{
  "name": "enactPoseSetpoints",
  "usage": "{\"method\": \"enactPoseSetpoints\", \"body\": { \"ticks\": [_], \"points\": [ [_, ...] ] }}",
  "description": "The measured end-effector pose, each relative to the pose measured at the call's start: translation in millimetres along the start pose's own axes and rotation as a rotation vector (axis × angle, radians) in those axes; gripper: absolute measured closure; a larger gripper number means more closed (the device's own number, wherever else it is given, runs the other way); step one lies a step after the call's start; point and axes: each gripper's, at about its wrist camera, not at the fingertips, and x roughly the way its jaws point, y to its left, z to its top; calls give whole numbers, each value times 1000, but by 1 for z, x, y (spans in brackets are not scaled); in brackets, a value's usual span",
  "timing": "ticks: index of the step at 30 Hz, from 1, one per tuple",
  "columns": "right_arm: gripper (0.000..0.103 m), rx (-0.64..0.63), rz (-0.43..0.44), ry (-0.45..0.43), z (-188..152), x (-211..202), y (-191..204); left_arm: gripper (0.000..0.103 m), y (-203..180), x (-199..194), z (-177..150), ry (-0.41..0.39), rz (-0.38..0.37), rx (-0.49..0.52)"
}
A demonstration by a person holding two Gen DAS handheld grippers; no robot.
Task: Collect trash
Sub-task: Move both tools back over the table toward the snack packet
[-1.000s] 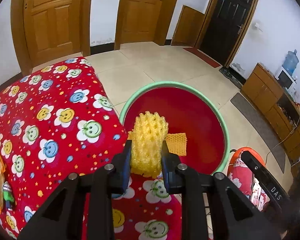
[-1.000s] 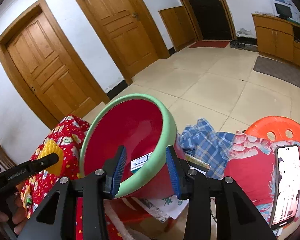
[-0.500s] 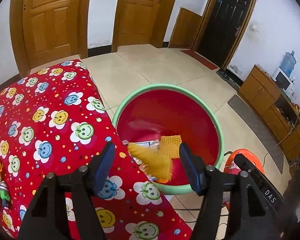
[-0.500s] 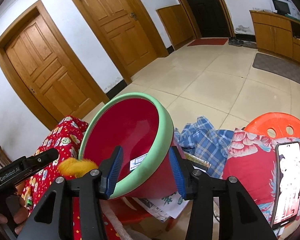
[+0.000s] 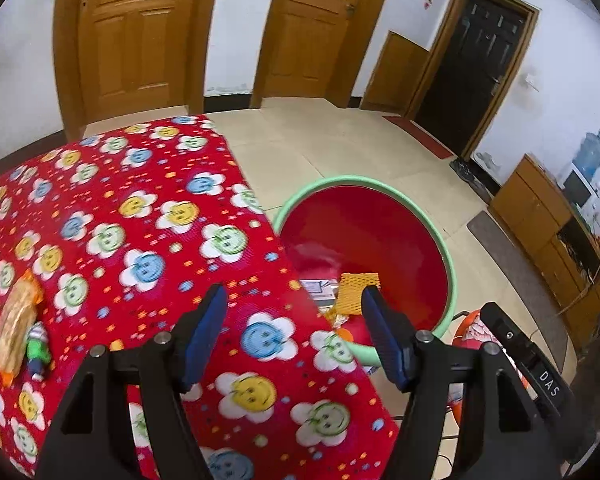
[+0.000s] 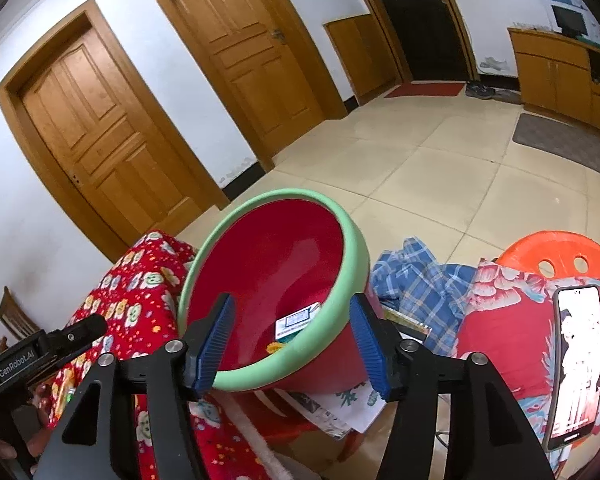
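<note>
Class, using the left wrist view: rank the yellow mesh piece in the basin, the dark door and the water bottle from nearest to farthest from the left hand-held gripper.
From the left hand-held gripper:
1. Yellow mesh piece, just ahead, in the basin.
2. Dark door, across the floor, upper right.
3. Water bottle, far right; roughly as far as the door, too close to call.

Basin (image 5: pixel 432 248): glossy red plastic, matt green rim. Worktop (image 5: pixel 148 240) cover: printed woven cloth. Doors (image 6: pixel 256 52): varnished wood; floor (image 6: pixel 440 168): smooth tile.

"DAS" on the black right tongs body (image 5: pixel 540 372), "GenRobot.AI" on the black left tongs body (image 6: pixel 16 360)
</note>
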Motion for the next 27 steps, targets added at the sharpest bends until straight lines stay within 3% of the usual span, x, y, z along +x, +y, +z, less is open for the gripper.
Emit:
{"method": "enactPoseSetpoints", "body": {
  "ticks": [11, 27],
  "points": [
    [34, -58, 34, 15, -9, -8, 31, 34, 38, -29, -14, -32, 60, -52],
    [32, -124, 75, 60, -28, -7, 70, 34, 110, -65, -31, -68, 170, -158]
  ]
}}
